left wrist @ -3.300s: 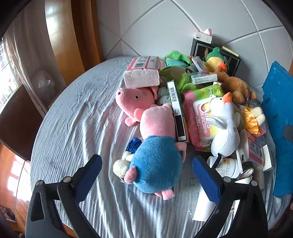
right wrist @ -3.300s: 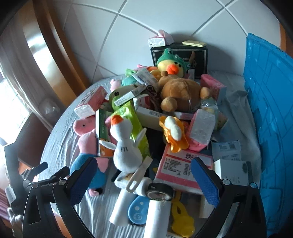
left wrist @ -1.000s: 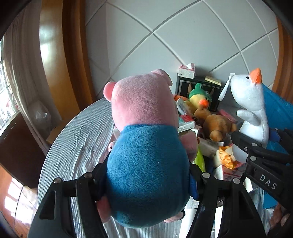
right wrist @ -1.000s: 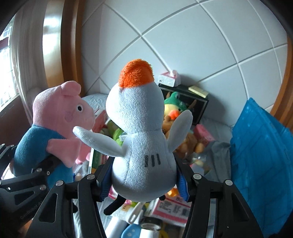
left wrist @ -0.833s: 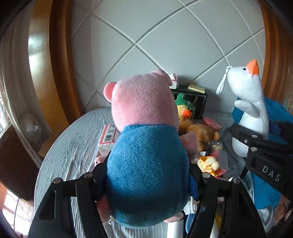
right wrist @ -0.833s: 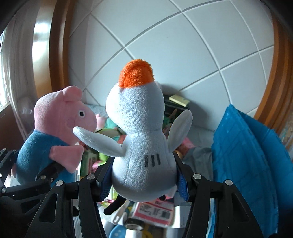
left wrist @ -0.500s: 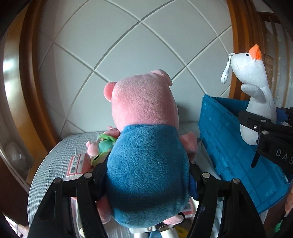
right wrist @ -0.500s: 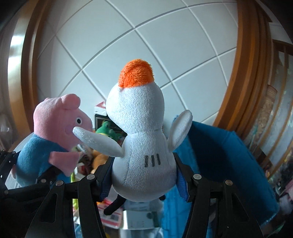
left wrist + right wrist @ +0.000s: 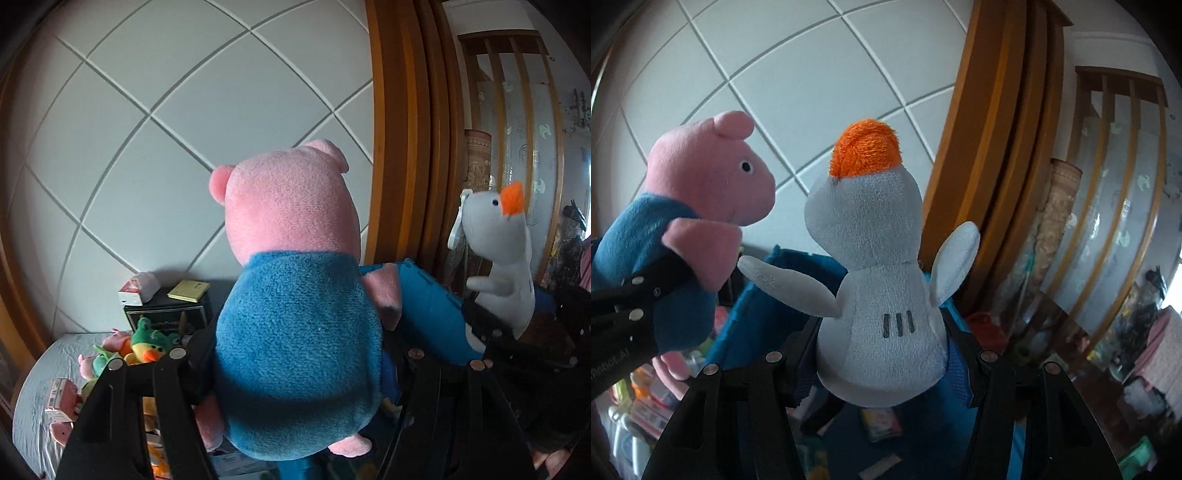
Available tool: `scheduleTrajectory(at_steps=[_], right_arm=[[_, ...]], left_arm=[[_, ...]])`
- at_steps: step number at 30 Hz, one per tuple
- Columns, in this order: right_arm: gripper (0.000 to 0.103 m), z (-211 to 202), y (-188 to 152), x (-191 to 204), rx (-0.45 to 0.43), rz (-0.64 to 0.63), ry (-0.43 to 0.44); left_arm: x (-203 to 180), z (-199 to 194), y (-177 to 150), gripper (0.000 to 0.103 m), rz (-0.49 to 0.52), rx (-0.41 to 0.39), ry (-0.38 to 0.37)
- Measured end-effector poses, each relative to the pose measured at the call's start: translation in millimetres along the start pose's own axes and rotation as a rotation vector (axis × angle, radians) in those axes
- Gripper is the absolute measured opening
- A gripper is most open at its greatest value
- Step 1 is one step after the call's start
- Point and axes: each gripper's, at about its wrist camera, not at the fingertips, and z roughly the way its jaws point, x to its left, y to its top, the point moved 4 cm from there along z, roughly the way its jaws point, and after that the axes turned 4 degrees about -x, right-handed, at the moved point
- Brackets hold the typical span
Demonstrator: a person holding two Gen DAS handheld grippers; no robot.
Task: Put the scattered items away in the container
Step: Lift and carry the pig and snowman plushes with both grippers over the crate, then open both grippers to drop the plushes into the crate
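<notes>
Pink-headed and blue-bodied, the pig plush (image 9: 295,332) sits clamped in the left gripper (image 9: 295,354), raised beside the blue crate (image 9: 432,310), while the right gripper (image 9: 882,350) squeezes the white goose plush (image 9: 875,295) with its orange beak. Only the left view shows the bed (image 9: 44,373) with leftover toys; only the right view looks down inside the crate, where a few small packets lie

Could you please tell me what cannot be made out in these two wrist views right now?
- Left wrist view: the pig plush hides most of the blue container.
- Right wrist view: the white goose plush covers the container's middle; items inside are blurred.
- Both views: the plush bodies hide the gripper pads.
</notes>
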Motion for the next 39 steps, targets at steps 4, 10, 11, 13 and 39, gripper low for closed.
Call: scheduleTrajectory(at_steps=[4,10,11,13,39], right_arm=[[0.058,48,-16,-38,0.053,-0.026,-0.005],[0.058,118,-45,-64,0.142,-0.035,-0.006],[0.058,130,-49,-65,0.16,-0.038,-0.003],[0.058,158,-56,-68,0.196,-0.041,0.01],[0.058,376,-144,-55,0.508,-0.116,0.046]], left_arm=[[-55,50,-9,0.067,0.016,0.093,0.013],[-87,137,-59,0.067,0.024,0.29,0.01],[-89,151,-67,0.067,0.017,0.32,0.016],[-95,178,-79,0.067,0.005,0.377,0.041],[-102,328,-165,0.077,0.042,0.68,0.168]])
